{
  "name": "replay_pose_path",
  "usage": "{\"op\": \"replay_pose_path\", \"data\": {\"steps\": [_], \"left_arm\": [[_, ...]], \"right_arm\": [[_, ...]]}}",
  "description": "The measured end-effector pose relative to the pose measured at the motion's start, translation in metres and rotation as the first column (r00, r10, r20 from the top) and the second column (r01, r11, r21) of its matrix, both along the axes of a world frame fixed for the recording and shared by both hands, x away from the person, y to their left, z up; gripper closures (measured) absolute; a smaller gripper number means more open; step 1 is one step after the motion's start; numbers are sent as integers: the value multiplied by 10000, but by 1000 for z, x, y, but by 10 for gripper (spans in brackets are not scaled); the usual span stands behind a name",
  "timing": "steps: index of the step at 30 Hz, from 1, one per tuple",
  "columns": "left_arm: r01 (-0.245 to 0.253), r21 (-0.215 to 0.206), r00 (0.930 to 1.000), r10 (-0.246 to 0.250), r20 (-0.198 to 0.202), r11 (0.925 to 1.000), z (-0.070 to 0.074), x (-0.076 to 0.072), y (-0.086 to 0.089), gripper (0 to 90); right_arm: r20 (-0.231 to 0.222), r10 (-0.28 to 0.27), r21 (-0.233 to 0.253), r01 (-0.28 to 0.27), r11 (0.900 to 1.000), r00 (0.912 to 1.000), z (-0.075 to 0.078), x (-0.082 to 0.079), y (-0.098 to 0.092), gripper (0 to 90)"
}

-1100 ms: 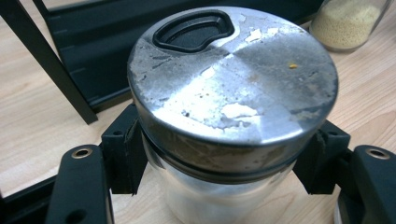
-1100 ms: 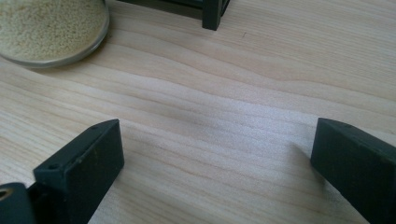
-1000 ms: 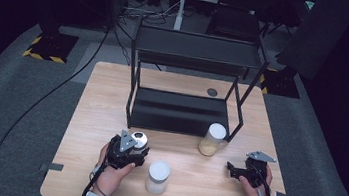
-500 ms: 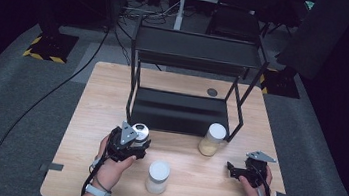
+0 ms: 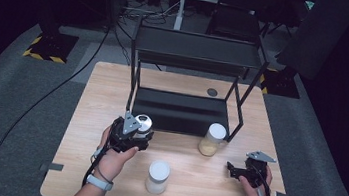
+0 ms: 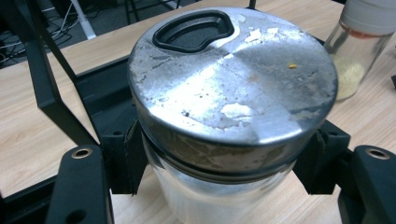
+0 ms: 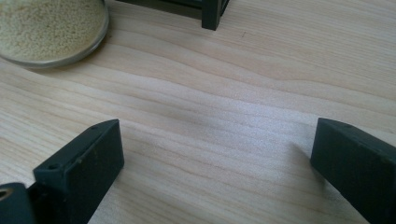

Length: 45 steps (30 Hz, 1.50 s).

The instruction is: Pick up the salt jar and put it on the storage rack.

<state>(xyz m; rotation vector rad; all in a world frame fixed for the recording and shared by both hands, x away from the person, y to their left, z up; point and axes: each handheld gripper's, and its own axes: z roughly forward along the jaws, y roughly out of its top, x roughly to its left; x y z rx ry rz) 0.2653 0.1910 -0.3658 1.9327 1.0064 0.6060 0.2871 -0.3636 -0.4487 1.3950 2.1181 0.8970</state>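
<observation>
My left gripper (image 5: 138, 135) is shut on a glass jar with a worn metal lid (image 6: 233, 79), which it holds just in front of the black shelf rack's (image 5: 194, 60) lower tray; the same metal-lidded jar (image 5: 143, 122) appears in the high view. A jar of yellow grains with a white lid (image 5: 213, 139) stands by the rack's front right leg. A white-lidded jar (image 5: 158, 176) stands near the table's front middle. My right gripper (image 5: 232, 170) rests open low over the wood at the right, nothing between its jaws; its view catches the grain jar's base (image 7: 46, 30).
The wooden table (image 5: 113, 85) carries the two-tier black rack at its middle back. A small dark round disc (image 5: 212, 91) lies behind the rack. Cables run over the grey floor on the left.
My left gripper has carried the metal-lidded jar a little forward, toward the rack's lower tray. The right gripper has stayed put.
</observation>
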Motion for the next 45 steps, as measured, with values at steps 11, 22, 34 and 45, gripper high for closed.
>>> {"op": "replay_pose_path", "data": {"steps": [11,22,34,45], "left_arm": [[220,152,9996,-217,-183,9996,12,27,-8,305],[205,252,9998,-204,-73,9995,16,50,-16,305],[-141,204,9999,143,-80,9997,-4,79,-26,304],[-267,-129,9989,262,-378,9996,-23,106,-28,304]], "right_arm": [[5,-16,-3,16,10000,10000,0,0,0,21],[3,-33,-1,33,10000,10000,0,0,0,22],[5,-45,-3,45,10000,10000,0,-1,1,22],[5,-45,-2,45,10000,10000,0,-1,1,22]]}}
